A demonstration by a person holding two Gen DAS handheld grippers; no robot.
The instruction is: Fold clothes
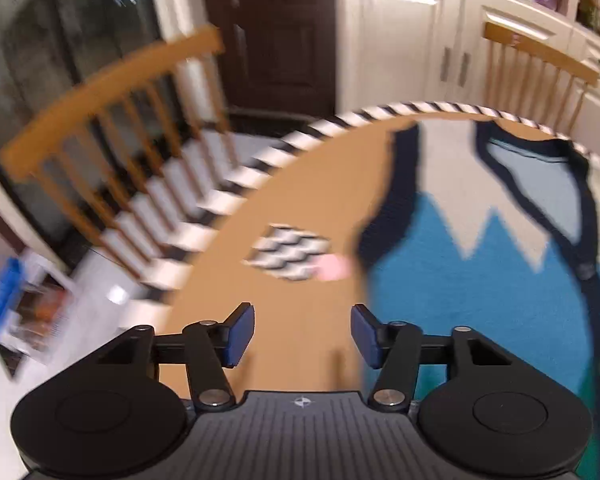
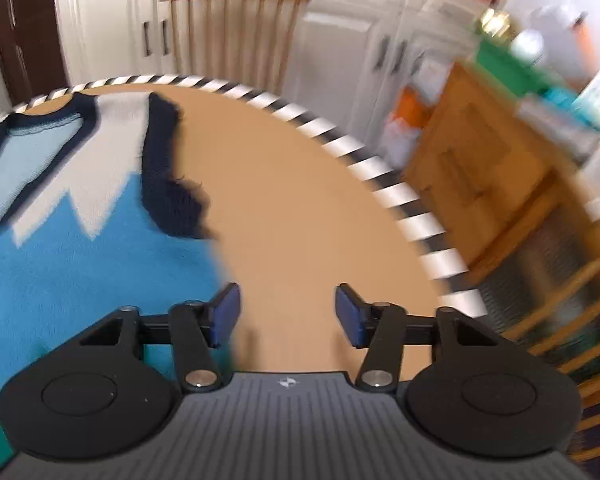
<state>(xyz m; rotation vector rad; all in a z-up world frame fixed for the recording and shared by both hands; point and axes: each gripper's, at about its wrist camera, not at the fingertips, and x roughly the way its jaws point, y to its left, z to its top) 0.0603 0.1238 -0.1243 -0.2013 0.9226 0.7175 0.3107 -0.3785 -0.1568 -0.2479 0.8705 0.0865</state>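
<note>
A knitted vest (image 1: 479,292), blue below and white above with navy trim and buttons, lies flat on a round tan table (image 1: 300,208). My left gripper (image 1: 302,334) is open and empty, above the table at the vest's left edge. In the right wrist view the vest (image 2: 80,248) lies at the left. My right gripper (image 2: 288,316) is open and empty, above the bare table (image 2: 300,200) beside the vest's right edge. Both views are motion-blurred.
The table has a black-and-white striped rim (image 1: 236,184). A small patterned item with a pink part (image 1: 296,256) lies on the table left of the vest. Wooden chairs (image 1: 112,128) (image 2: 232,28) stand around. White cabinets (image 1: 399,40) and a wooden shelf unit (image 2: 499,168) lie beyond.
</note>
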